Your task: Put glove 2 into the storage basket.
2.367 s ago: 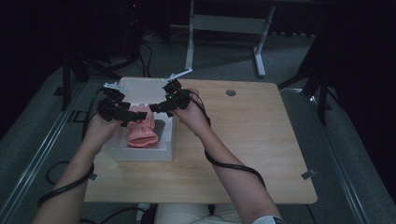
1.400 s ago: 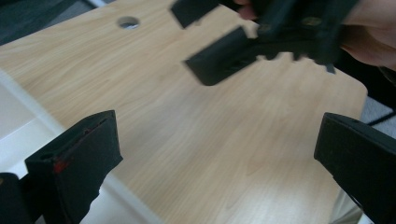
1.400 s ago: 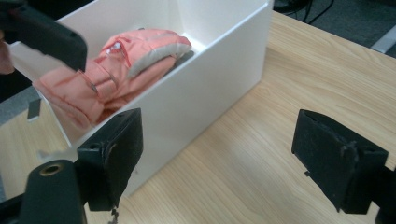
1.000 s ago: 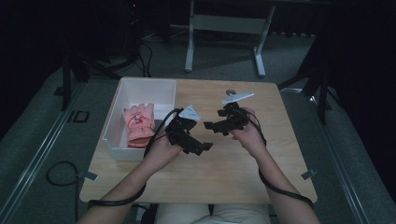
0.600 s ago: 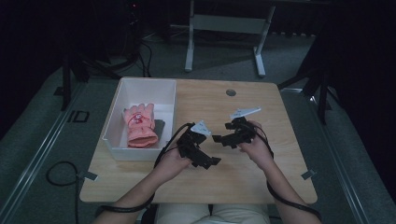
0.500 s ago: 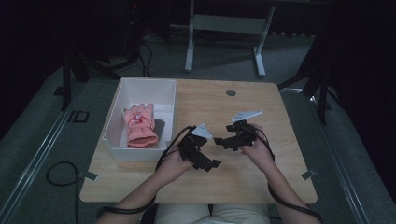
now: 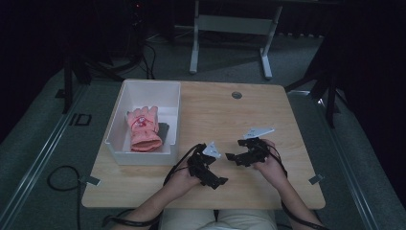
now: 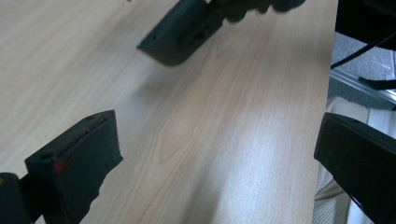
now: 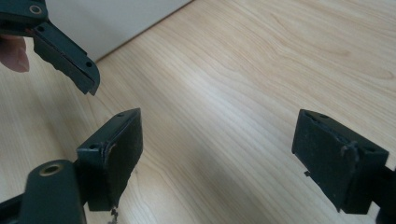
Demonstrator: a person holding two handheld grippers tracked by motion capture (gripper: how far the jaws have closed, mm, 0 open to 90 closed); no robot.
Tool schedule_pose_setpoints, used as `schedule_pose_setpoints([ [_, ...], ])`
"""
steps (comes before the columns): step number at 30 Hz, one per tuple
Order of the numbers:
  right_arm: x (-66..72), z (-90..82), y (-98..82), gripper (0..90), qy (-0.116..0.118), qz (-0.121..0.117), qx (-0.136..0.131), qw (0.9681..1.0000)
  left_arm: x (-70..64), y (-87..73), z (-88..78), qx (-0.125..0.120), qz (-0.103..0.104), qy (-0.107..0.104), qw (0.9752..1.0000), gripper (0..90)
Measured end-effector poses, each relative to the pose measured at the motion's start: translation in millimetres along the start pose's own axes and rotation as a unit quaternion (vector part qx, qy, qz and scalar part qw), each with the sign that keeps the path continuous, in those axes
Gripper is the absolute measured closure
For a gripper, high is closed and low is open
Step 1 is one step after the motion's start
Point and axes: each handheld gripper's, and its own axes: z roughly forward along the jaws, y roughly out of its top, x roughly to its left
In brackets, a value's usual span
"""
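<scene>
A pink glove (image 7: 143, 129) lies in a white bin (image 7: 119, 120) at the left of the wooden table (image 7: 225, 115). My left gripper (image 7: 218, 181) hovers low over the table's front middle, open, with bare wood between its jaws (image 8: 219, 163). My right gripper (image 7: 232, 156) sits just to its right, tips pointing left toward it, also open and holding nothing (image 9: 217, 154). Each gripper view catches a black jaw of the other gripper: the right one's (image 8: 182, 28) and the left one's (image 9: 65, 46). Both are well apart from the glove.
The bin's white wall (image 9: 107, 18) stands close beyond the right gripper. A round grommet hole (image 7: 236, 95) sits near the table's far edge. A metal stand (image 7: 230, 24) and cables are on the floor behind. The table's near edge (image 8: 327, 93) is close by the left gripper.
Both grippers left the bin, where they were at the glove, and came back toward the table's front middle. The glove stays in the bin. Lately they drifted slightly nearer the person.
</scene>
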Motion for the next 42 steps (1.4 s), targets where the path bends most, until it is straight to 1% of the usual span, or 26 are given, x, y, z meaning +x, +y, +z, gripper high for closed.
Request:
schedule_pose_setpoints([
  [1,-0.8,-0.1,-3.4,16.1,-0.001,0.002,-0.002,1.0,-0.2,-4.6,4.2,0.001,0.0,-0.001,1.0,0.1],
  [2,-1.3,-0.1,-5.5,16.1,-0.002,0.001,-0.003,1.0,-0.2,-4.6,4.2,0.001,0.0,-0.001,1.0,0.1],
  [3,-2.0,0.0,-8.9,16.1,-0.003,0.001,-0.003,1.0,0.3,-8.6,6.8,0.003,0.002,-0.003,1.0,0.1],
  [4,-2.2,0.0,-10.7,16.1,-0.005,-0.001,-0.003,1.0,0.3,-8.6,6.8,0.003,0.002,-0.003,1.0,0.1],
  [6,-3.1,-0.3,-15.1,16.1,-0.008,-0.005,-0.001,1.0,1.1,-14.3,9.8,0.0,0.0,-0.005,1.0,0.1],
  [8,-5.0,-0.8,-19.7,16.1,-0.009,-0.01,0.0,0.9999,2.2,-18.3,12.4,0.001,-0.004,-0.008,1.0,0.1],
  [11,-6.9,-2.2,-25.8,15.8,-0.013,-0.017,-0.002,0.9998,2.0,-22.8,15.7,0.003,0.001,-0.004,1.0,0.1],
  [13,-7.7,-2.5,-29.5,15.6,-0.013,-0.013,-0.004,0.9998,1.4,-25.9,17.7,0.003,0.004,-0.007,1.0,0.1],
  [14,-7.7,-2.5,-29.5,15.6,-0.013,-0.013,-0.004,0.9998,1.4,-25.9,17.7,0.003,0.004,-0.007,1.0,0.1],
  [16,-8.2,-1.8,-35.7,15.6,-0.018,-0.015,-0.003,0.9997,0.3,-30.6,19.9,0.004,0.008,-0.005,0.9999,0.1],
  [21,-10.3,-2.7,-46.6,15.4,-0.02,-0.005,-0.006,0.9998,-0.6,-37.1,20.8,0.005,0.01,-0.005,0.9999,0.1],
  [22,-10.3,-2.7,-46.6,15.4,-0.02,-0.005,-0.006,0.9998,-0.6,-37.1,20.8,0.005,0.01,-0.005,0.9999,0.1],
  [23,-11.7,-4.1,-51.3,15.4,-0.024,-0.002,-0.011,0.9996,-0.7,-39.9,20.4,0.0,0.008,-0.006,1.0,0.1],
  [26,-13.4,-6.2,-56.6,15.3,-0.029,0.002,-0.018,0.9994,-1.3,-43.0,20.9,-0.001,0.007,-0.002,1.0,0.1],
  [29,-15.2,-7.2,-60.3,14.9,-0.032,0.003,-0.02,0.9993,-1.4,-46.4,22.1,-0.005,0.003,-0.004,1.0,0.1],
  [30,-17.5,-7.8,-65.1,14.7,-0.035,0.007,-0.019,0.9992,-1.7,-48.7,22.8,-0.004,0.005,-0.003,1.0,0.1],
  [32,-19.2,-8.0,-68.4,14.7,-0.036,0.01,-0.019,0.9991,-2.0,-49.6,23.1,-0.001,0.009,0.0,1.0,0.1],
  [35,-20.2,-8.1,-69.7,14.6,-0.038,0.01,-0.018,0.9991,-2.6,-50.5,23.3,-0.001,0.01,0.002,1.0,0.1],
  [36,-20.6,-8.1,-70.9,14.5,-0.038,0.013,-0.019,0.999,-3.5,-50.9,22.9,-0.007,0.012,0.008,0.9999,0.1],
  [38,-21.3,-7.7,-73.8,14.4,-0.04,0.016,-0.023,0.9988,-4.2,-50.7,22.7,-0.007,0.011,0.011,0.9999,0.1],
  [39,-21.3,-7.9,-74.5,14.4,-0.042,0.016,-0.028,0.9986,-4.7,-51.0,22.4,-0.009,0.013,0.012,0.9998,0.1],
  [42,-21.9,-8.3,-75.2,14.4,-0.045,0.018,-0.036,0.9982,-4.6,-52.3,22.5,-0.012,0.01,0.013,0.9998,0.1],
])
